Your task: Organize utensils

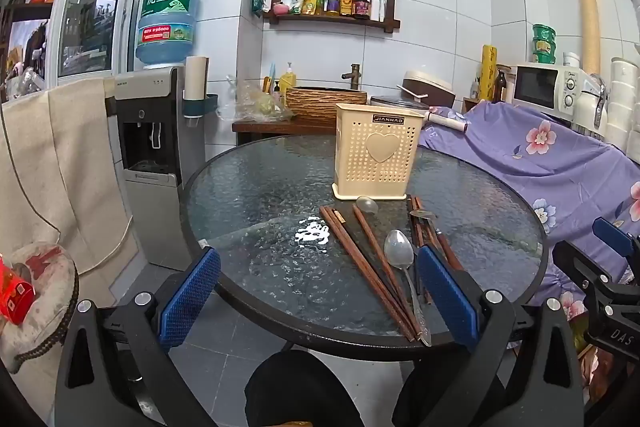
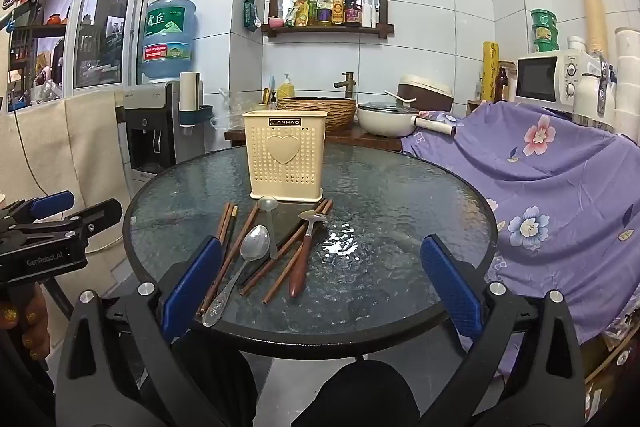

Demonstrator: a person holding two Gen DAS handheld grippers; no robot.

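Observation:
A cream perforated utensil holder (image 1: 378, 155) (image 2: 284, 155) stands upright on the round glass table (image 1: 260, 187) (image 2: 400, 207). In front of it lie several brown chopsticks (image 1: 360, 259) (image 2: 226, 259), a large metal spoon (image 1: 400, 255) (image 2: 252, 251), a small metal spoon (image 1: 366, 205) (image 2: 268, 205) and a wooden-handled spoon (image 1: 424, 215) (image 2: 302, 263). My left gripper (image 1: 320, 291) hovers open at the table's near edge, left of the utensils, with nothing between its pads. My right gripper (image 2: 320, 283) is open too, above the near edge just right of the pile.
A water dispenser (image 1: 152, 147) and a cushioned stool (image 1: 36, 287) stand left of the table. A purple floral cloth (image 2: 540, 167) covers furniture on the right, with a microwave (image 2: 548, 79) behind. The person's dark knee (image 2: 360, 395) is under the near edge.

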